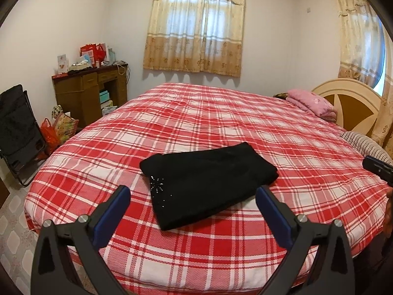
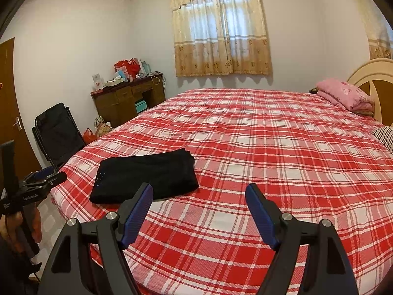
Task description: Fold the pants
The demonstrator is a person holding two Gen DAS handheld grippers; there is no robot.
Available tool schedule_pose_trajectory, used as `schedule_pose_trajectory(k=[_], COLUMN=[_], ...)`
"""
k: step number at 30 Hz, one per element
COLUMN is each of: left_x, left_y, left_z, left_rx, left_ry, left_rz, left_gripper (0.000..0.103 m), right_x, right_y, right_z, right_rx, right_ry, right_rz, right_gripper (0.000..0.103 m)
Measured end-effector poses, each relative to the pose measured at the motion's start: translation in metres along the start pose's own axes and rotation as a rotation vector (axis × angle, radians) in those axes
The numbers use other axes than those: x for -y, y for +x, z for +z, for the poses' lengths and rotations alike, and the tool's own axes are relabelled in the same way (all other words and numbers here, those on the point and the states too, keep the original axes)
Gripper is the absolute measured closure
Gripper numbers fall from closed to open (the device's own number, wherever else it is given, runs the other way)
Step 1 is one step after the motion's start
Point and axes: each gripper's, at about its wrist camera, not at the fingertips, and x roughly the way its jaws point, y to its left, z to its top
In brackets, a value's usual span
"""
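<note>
Pants point(image 1: 208, 184) folded, beyond left tool point(image 1: 194, 196)

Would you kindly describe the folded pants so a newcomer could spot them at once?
Start at the big bed with the red and white plaid cover. Near its front edge lies a flat folded rectangle, the black pants. They are the only dark item on the plaid, with small sparkly studs at one corner.

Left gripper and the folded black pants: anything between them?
Nothing: left gripper hovers open, only bare plaid bedspread before the pants, in the left wrist view.
</note>
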Motion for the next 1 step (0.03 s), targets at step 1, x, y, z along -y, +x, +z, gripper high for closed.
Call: schedule_pose_trajectory(k=[1], left_x=[-0.0001], left_y=[0.0002], left_z=[0.0001], left_rx=[-0.002], left_ry=[-0.001], left_rz=[-0.006], left_gripper=[0.000], right_x=[0.0001], right_y=[0.0001], right_z=[0.0000], right_rx=[0.000], right_ry=[0.000], right_rz=[0.000], right_gripper=[0.024])
